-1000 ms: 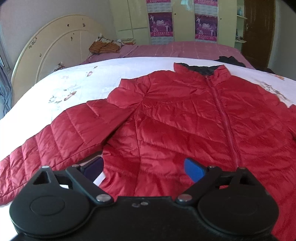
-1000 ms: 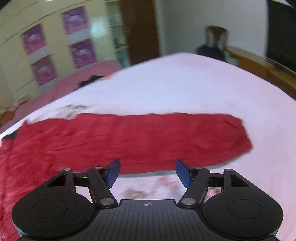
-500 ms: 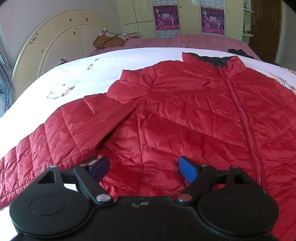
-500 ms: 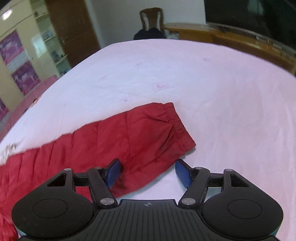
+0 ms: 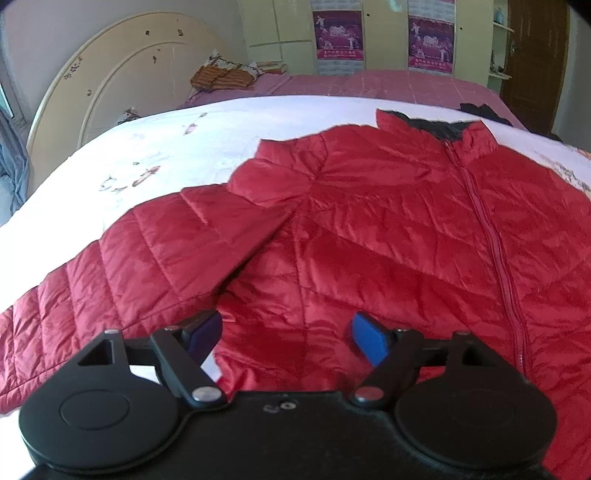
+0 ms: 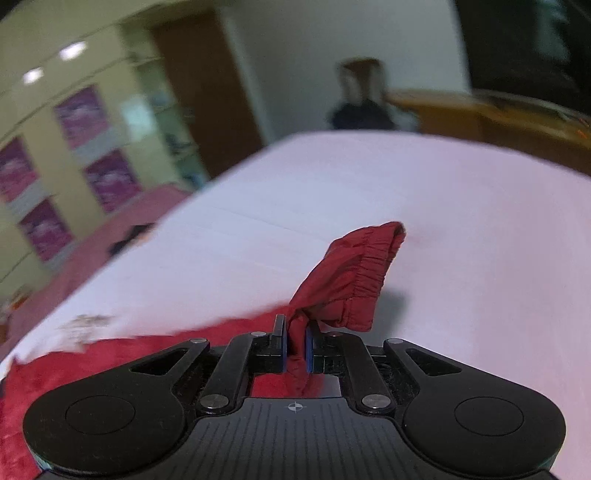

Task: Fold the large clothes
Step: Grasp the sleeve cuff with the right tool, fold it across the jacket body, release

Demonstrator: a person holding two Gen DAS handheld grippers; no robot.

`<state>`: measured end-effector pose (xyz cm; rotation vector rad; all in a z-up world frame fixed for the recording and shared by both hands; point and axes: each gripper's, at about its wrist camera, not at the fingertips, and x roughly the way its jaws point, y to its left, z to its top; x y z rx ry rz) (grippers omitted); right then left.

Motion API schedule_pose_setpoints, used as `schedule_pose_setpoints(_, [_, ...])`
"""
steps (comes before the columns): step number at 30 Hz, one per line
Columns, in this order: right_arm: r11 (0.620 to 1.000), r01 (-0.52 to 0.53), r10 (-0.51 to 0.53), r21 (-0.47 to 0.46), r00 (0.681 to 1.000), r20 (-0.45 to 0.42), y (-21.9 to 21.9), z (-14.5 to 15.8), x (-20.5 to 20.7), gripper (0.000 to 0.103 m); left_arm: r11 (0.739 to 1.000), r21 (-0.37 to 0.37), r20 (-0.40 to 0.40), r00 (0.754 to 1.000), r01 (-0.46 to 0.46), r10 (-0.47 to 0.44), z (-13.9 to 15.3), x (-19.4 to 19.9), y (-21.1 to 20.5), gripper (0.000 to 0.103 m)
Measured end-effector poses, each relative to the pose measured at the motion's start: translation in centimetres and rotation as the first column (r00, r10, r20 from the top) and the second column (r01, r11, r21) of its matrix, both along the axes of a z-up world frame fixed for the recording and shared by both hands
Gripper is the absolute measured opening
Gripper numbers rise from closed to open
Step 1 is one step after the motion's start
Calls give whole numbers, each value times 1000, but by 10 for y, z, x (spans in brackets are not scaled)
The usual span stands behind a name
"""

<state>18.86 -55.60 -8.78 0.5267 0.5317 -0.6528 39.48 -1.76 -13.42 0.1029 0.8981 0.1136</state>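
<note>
A red quilted jacket (image 5: 388,236) lies front up on the white bed (image 5: 166,155), zipped, collar at the far side, one sleeve (image 5: 122,273) stretched out to the left. My left gripper (image 5: 284,332) is open and empty, low over the jacket's hem near the armpit. In the right wrist view my right gripper (image 6: 295,345) is shut on the other sleeve near its elastic cuff (image 6: 365,269), and the cuff is lifted off the sheet (image 6: 461,240).
A cream headboard (image 5: 110,85) stands at the far left. A pink bed (image 5: 388,83) with folded cloth and a dark garment lies behind. Wardrobe doors with purple posters (image 5: 338,35) line the back wall. A chair (image 6: 364,96) and wooden furniture stand beyond the bed's foot.
My right gripper has closed on the sleeve near the cuff and raised it off the sheet. My left gripper has moved slightly closer to the jacket and stays open.
</note>
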Motion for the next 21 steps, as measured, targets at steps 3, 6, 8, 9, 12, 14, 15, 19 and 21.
schedule_pose_setpoints(3, [991,-131,132,-27,990,46,38,18,34,8,1000,-4,25,1000,-13,13,10,-5,8,77])
schedule_pose_setpoints(6, [966,-254,257,-43,964,70,79,25,71,8,1000,-10,47,999,-23,23,19,-11,18,77])
schedule_pose_setpoints(8, [939,-341,344,-46,936,73,111,27,94,8,999,-19,56,998,-27,28,23,-13,25,77])
schedule_pose_setpoints(9, [922,-384,386,-42,920,73,129,26,105,8,999,-24,58,998,-28,29,25,-14,29,77])
schedule_pose_setpoints(12, [870,-491,493,-40,868,61,183,17,131,8,999,-39,67,997,-27,30,28,-16,41,77])
schedule_pose_setpoints(14, [830,-557,558,-29,828,49,224,10,144,8,998,-53,72,997,-22,26,29,-16,50,77])
schedule_pose_setpoints(15, [814,-581,581,-21,812,43,241,4,149,8,998,-60,73,997,-20,24,29,-15,55,77])
schedule_pose_setpoints(19, [729,-683,684,35,730,1,310,-19,165,8,996,-93,76,997,-16,23,29,-11,71,77])
schedule_pose_setpoints(21, [689,-721,724,66,690,-22,336,-32,175,8,994,-110,76,997,-13,21,30,-10,79,77])
